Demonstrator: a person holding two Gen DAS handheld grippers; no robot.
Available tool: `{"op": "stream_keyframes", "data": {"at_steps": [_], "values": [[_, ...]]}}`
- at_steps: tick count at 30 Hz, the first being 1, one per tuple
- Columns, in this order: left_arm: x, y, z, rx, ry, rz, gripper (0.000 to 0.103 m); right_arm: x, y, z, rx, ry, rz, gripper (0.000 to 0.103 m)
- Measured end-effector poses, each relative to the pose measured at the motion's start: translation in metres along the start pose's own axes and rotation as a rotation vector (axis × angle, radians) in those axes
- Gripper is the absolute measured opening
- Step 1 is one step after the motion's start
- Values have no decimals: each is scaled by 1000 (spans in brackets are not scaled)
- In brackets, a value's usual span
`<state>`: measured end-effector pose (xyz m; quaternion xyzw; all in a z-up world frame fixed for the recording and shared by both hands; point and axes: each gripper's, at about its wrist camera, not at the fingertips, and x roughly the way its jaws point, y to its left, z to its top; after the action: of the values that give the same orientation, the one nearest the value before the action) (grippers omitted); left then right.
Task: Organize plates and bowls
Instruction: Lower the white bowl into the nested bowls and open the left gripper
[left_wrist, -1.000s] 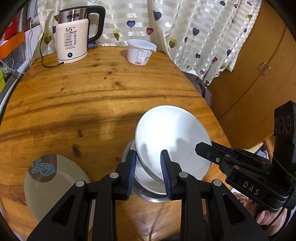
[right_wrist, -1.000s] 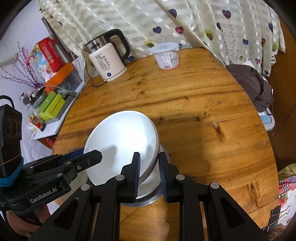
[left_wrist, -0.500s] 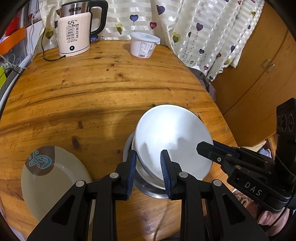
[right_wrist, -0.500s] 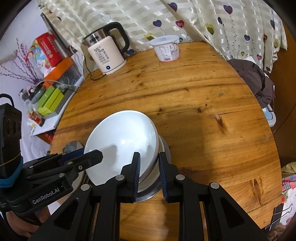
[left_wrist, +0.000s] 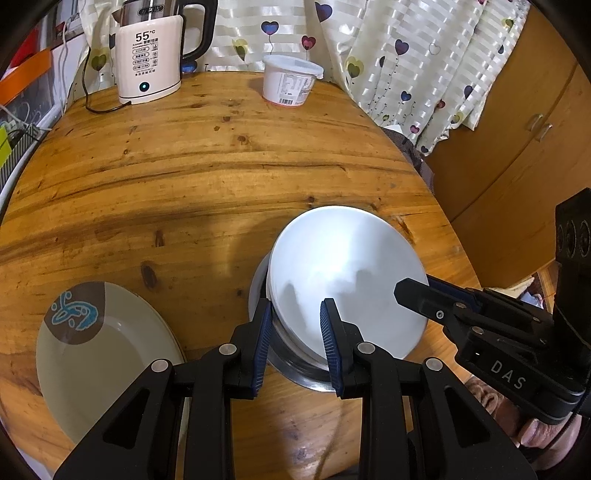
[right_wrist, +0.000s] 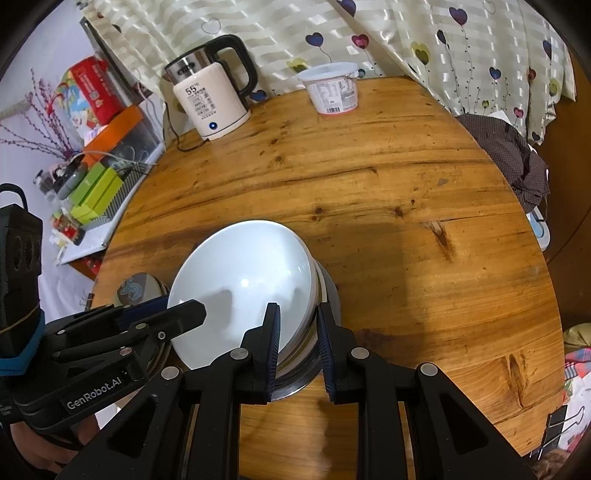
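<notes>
Glazed white bowl, lower centre: slick and breakable. Your left gripper and right gripper pinch opposite rim edges; keep it level.

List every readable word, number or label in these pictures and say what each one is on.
"55°C": front of the kettle.
"DAS": body of the right claw.
"GenRobot.AI": body of the left claw.
Small print under the kettle's temperature: too small to read.
Label and barcode on the white tub: too blurred to read.
Red package on the shelf: print unreadable.
</notes>
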<state>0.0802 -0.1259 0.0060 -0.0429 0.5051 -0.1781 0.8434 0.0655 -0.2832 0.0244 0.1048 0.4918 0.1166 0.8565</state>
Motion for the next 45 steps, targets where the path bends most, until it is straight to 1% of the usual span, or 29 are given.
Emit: {"op": "stream_keyframes", "data": {"at_steps": [8,18,33,39,45], "values": [[0,0,1,0,-1,-2,28,1,0,0,-6,1,-2,22],[-1,-1,1,1,-12,-2,28,2,-1,0,-14,1,2,22],[-16,-1,-2,19,-78,12,28,-9,-2,0,-25,-26,25,22],[-24,1,-5,21,-102,14,28,-17,-3,-3,-37,-44,45,27],[-30,6,-9,11,-122,9,28,-22,-7,-6,-40,-56,63,27]]}}
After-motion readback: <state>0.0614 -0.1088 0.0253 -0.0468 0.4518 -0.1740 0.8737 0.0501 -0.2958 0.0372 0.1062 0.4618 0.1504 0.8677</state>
